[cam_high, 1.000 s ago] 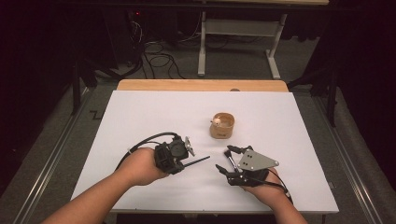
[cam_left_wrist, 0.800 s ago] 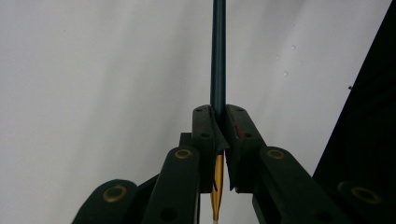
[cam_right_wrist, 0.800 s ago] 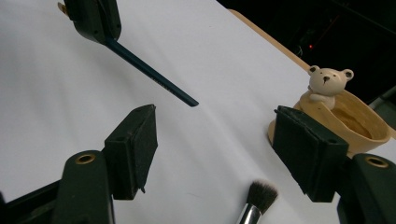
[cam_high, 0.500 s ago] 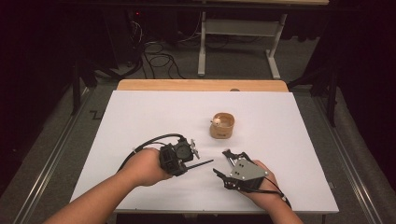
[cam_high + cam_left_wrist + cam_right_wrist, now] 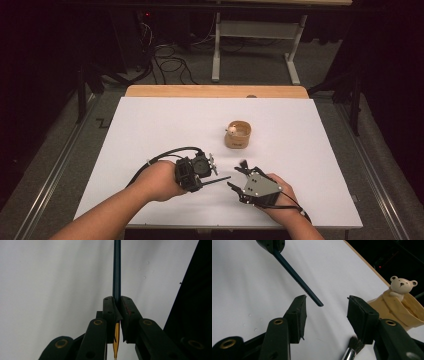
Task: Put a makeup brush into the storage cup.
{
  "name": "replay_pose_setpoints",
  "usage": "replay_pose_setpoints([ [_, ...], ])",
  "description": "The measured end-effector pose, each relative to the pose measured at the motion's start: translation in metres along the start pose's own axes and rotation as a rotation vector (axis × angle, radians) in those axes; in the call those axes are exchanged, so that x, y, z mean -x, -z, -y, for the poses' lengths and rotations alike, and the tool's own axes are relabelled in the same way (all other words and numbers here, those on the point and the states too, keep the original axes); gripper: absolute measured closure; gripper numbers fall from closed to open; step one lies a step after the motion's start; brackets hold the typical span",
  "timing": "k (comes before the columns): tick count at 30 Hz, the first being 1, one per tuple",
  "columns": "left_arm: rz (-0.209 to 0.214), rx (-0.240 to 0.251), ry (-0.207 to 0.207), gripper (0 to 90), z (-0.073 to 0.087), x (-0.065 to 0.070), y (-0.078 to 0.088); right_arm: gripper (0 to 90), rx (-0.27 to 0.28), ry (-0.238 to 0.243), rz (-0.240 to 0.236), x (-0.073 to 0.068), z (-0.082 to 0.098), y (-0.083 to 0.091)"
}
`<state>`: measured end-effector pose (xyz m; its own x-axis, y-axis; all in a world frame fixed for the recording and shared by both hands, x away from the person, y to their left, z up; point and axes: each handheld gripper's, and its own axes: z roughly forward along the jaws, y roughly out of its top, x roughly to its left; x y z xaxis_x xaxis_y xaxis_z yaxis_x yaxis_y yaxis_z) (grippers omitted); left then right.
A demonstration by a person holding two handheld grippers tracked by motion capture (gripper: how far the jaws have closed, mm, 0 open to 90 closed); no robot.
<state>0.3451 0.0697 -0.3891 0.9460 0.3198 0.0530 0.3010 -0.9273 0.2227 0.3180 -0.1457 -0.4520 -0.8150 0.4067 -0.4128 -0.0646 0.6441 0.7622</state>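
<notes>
My left gripper (image 5: pixel 210 176) (image 5: pixel 117 301) is shut on a thin dark blue brush handle (image 5: pixel 222 179) (image 5: pixel 116 270), with a gold section showing below the pads. The handle (image 5: pixel 297 278) points right, and its free end lies just ahead of the gap in my right gripper (image 5: pixel 238 177) (image 5: pixel 325 306). That gripper is open and its jaws have just been closing, with nothing between the pads. A second brush (image 5: pixel 354 347), with a silver ferrule and dark bristles, lies under its right-hand jaw in the right gripper view.
A small wooden cup (image 5: pixel 238 135) (image 5: pixel 404 311) with a cream bear figure (image 5: pixel 402 285) on its rim stands beyond the grippers at mid-table. The white table top (image 5: pixel 150 130) ends at a wooden strip at the back. Both hands work near the front edge.
The right gripper has shifted a little left and toward the front edge, and its jaws stand closer together. The left hand and the blue handle have stayed put.
</notes>
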Motion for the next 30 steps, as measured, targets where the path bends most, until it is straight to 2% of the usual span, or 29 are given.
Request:
replay_pose_setpoints([
  [5, 0.007, 0.003, -0.010, 82.9, -0.004, 0.003, 0.003, 54.6, -0.008, 0.016, -0.021, -0.002, 0.000, -0.002],
  [14, 0.009, -0.006, -0.026, 82.9, -0.010, 0.008, 0.005, 58.7, -0.008, 0.035, -0.024, -0.002, 0.000, -0.002],
  [19, 0.012, -0.013, -0.034, 82.9, -0.012, 0.010, 0.004, 63.3, -0.010, 0.068, -0.052, -0.003, 0.000, -0.002],
  [21, 0.013, -0.016, -0.037, 82.9, -0.013, 0.010, 0.004, 64.1, -0.010, 0.065, -0.052, -0.004, 0.000, -0.002],
  [22, 0.013, -0.018, -0.038, 82.9, -0.013, 0.010, 0.004, 64.7, -0.007, 0.084, -0.065, -0.004, 0.000, -0.003],
  [23, 0.013, -0.018, -0.038, 82.9, -0.013, 0.010, 0.004, 65.2, -0.010, 0.078, -0.062, -0.005, 0.000, -0.003],
  [24, 0.011, -0.021, -0.038, 82.9, -0.014, 0.010, 0.003, 65.8, -0.009, 0.094, -0.068, -0.004, 0.000, -0.003],
  [26, 0.013, -0.023, -0.038, 82.9, -0.015, 0.010, 0.003, 66.5, -0.018, 0.094, -0.072, -0.006, -0.001, -0.003],
  [27, 0.013, -0.026, -0.040, 82.9, -0.015, 0.010, 0.003, 67.0, -0.014, 0.115, -0.078, -0.006, -0.001, -0.004],
  [30, 0.014, -0.033, -0.044, 82.9, -0.016, 0.011, 0.002, 68.5, -0.023, 0.122, -0.084, -0.008, -0.002, -0.005],
])
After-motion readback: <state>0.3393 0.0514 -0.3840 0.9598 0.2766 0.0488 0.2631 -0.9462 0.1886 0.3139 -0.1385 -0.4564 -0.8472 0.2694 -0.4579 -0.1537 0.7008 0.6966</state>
